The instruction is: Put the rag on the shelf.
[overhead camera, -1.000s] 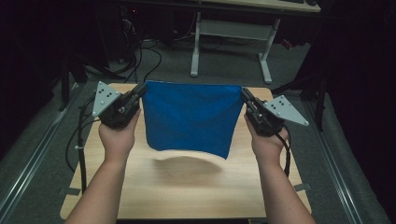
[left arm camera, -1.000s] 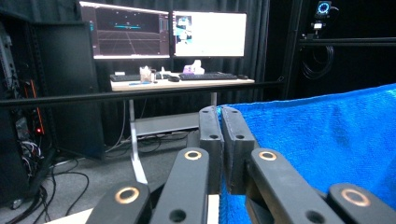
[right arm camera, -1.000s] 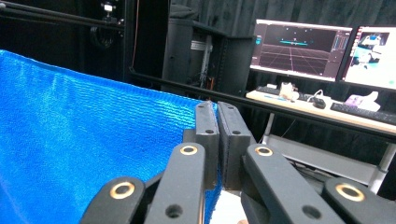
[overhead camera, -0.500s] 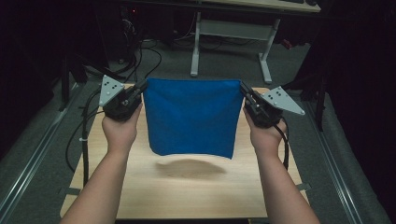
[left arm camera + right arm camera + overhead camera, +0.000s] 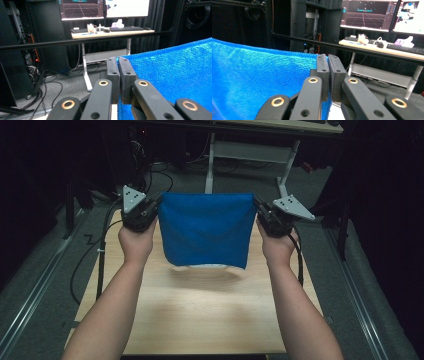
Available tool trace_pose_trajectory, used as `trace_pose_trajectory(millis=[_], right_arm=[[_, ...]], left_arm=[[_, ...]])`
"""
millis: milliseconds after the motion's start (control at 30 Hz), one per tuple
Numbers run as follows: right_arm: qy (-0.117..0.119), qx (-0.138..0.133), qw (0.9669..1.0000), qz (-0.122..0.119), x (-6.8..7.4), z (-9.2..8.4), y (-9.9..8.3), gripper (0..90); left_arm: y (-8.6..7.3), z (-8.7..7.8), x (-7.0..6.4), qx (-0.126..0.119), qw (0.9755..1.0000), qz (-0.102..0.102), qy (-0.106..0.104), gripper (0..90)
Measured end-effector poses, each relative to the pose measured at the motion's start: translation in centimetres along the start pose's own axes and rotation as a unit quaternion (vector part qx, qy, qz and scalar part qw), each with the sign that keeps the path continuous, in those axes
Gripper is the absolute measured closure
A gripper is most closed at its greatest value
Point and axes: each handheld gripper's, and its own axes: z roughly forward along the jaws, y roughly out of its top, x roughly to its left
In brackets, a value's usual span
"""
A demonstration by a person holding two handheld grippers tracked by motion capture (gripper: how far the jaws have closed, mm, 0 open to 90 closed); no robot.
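Note:
A blue cloth [image 5: 205, 227] hangs in the air above the far half of the wooden table [image 5: 200, 315], stretched flat between both hands. My left gripper [image 5: 157, 209] is shut on the cloth's upper left corner. In the left gripper view its jaws [image 5: 118, 65] pinch the blue cloth [image 5: 175, 75], which spreads to the right. My right gripper [image 5: 258, 208] is shut on the upper right corner. In the right gripper view that gripper [image 5: 328, 63] clamps the blue cloth [image 5: 257, 80], which spreads to the left. The cloth's lower edge hangs just above the tabletop.
A desk [image 5: 112, 32] with monitors and keyboards stands beyond the table. Black cables [image 5: 100, 255] trail off the table's left side onto the grey floor. A black bar [image 5: 75, 41] crosses in front of the desk.
Both hands have carried the stretched cloth farther from the person, toward the table's far edge. The grips on the two corners have not changed.

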Motion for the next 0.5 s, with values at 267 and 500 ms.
trace_pose_trajectory(millis=[267, 500], right_arm=[[-0.012, 0.011, 0.9999, 0.002, -1.3, 2.7, -0.1, 89.0], [-0.015, 0.021, 0.9997, 0.005, -2.1, 4.6, -0.2, 89.0]], left_arm=[[1.0, 2.6, 0.1, 0.009, 0.9995, 0.026, 0.017, 88.4], [1.0, 5.2, 0.8, 0.031, 0.9986, 0.033, 0.028, 88.2]])
